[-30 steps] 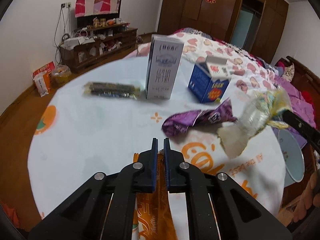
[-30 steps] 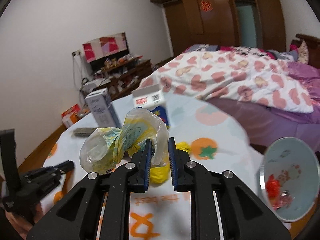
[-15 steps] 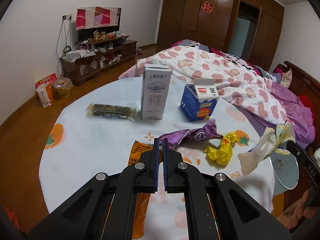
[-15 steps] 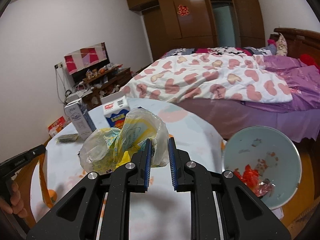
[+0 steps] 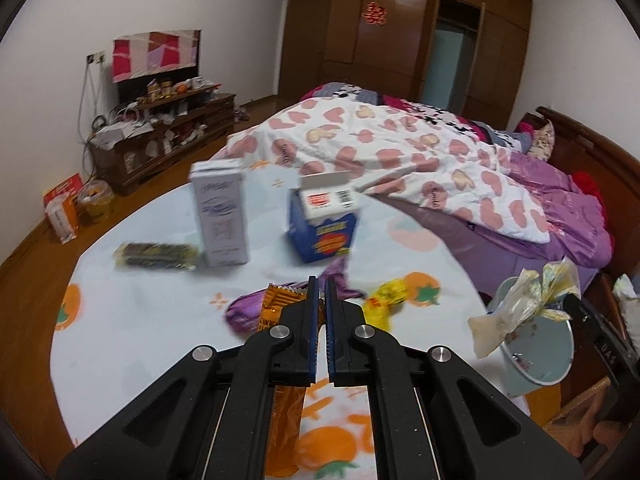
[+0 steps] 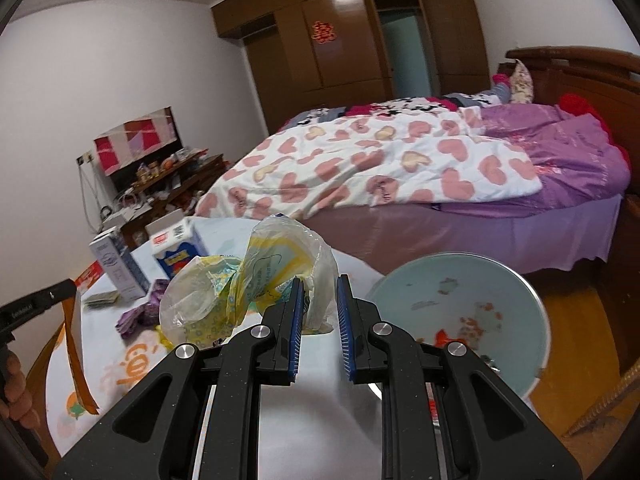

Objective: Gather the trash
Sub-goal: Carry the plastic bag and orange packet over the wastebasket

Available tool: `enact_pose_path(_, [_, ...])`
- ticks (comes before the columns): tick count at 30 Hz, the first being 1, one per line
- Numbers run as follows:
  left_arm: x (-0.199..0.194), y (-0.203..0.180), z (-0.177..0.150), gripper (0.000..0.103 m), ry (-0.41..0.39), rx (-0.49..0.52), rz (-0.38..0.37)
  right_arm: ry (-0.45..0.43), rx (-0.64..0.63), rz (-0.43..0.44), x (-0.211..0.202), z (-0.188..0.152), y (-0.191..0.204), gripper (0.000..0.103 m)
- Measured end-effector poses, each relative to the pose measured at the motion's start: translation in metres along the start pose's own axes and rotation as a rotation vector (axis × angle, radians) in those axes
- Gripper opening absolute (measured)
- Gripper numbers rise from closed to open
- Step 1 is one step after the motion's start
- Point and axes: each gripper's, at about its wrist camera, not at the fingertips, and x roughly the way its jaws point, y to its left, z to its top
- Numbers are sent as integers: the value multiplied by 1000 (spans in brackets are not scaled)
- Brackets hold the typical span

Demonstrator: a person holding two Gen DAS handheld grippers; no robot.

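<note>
Only right view shows bin [image 6: 456,280] contents.

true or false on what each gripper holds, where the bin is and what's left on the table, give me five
1. The left gripper is shut on an orange wrapper. True.
2. The right gripper holds a purple wrapper. False: it is shut on a crumpled clear and yellow plastic bag; the purple wrapper lies on the table.
3. The pale blue bin is empty. False: bits of red and other scraps lie at its bottom.
4. The tall white carton and the blue carton both stand upright on the table. True.
5. The yellow wrapper is already in the bin. False: it lies on the table near the left gripper's tips.
</note>
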Motion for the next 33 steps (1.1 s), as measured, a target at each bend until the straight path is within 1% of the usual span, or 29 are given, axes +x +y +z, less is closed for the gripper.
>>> enact_pose_path(9, [14, -57, 5, 3, 18, 65, -71, -7, 45, -63, -9, 0, -44, 17])
enact_pose_path(13, [19, -81, 5, 3, 23, 96, -90, -13, 68, -85, -13, 0, -62, 17])
enact_pose_path(20, [29, -116, 3, 3, 45, 134, -116, -8, 104, -116, -16, -4, -91, 17])
enact_pose_path(28, [33, -157, 4, 3, 49, 187, -153, -16, 141, -147, -20, -3, -119, 17])
enact_pose_path(33, [36, -175, 3, 3, 53, 210, -170, -13, 162, -161, -20, -5, -135, 17])
